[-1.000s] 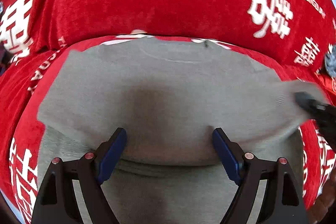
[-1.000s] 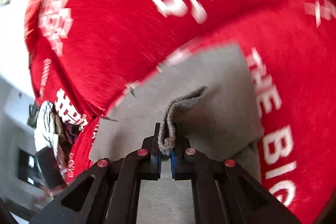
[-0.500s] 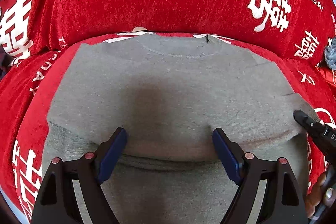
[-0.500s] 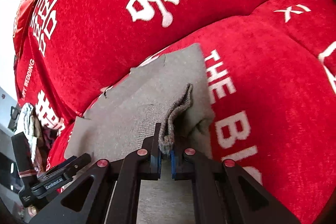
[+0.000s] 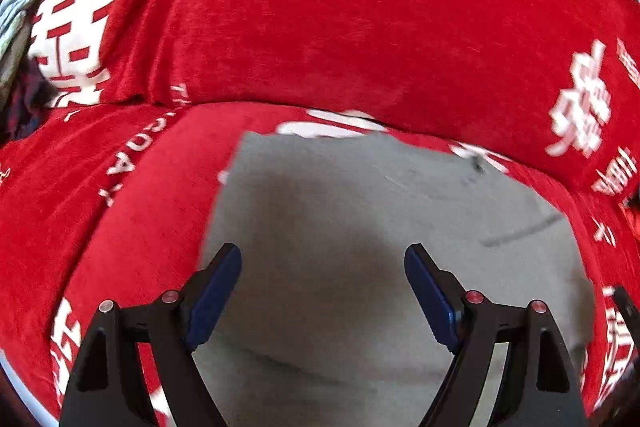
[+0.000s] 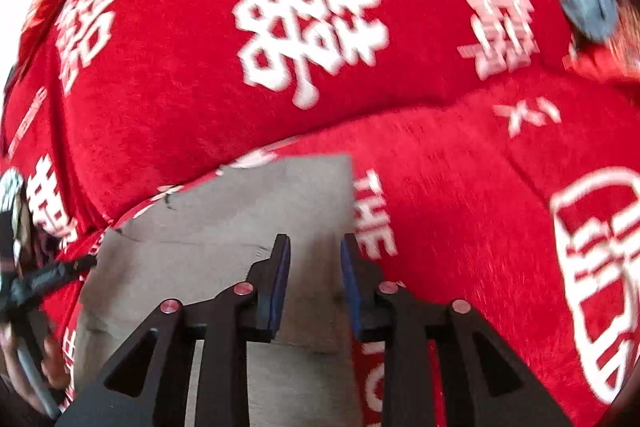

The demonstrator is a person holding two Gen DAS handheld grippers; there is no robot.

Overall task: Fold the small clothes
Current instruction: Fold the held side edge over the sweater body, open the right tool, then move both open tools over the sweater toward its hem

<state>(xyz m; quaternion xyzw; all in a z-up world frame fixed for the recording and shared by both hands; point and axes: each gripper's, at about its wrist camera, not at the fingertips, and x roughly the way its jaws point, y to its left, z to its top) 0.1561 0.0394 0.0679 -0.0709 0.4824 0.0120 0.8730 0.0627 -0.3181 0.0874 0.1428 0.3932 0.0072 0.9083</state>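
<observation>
Right gripper [image 6: 314, 247] over flat grey garment [image 6: 240, 215], jaws opening, nothing pinched between blue pads. Garment spread on red sofa cover [image 6: 460, 187] printed with white characters. Left gripper [image 6: 48, 275] at far left edge, blurred, held by a hand [image 6: 52, 367].

The grey garment [image 5: 360, 227] is blurred, its near end cut off below the fingers [image 5: 216, 287].

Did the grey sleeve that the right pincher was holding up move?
Yes. The sleeve dropped out of the opening right gripper and lies flat on the grey top.
</observation>
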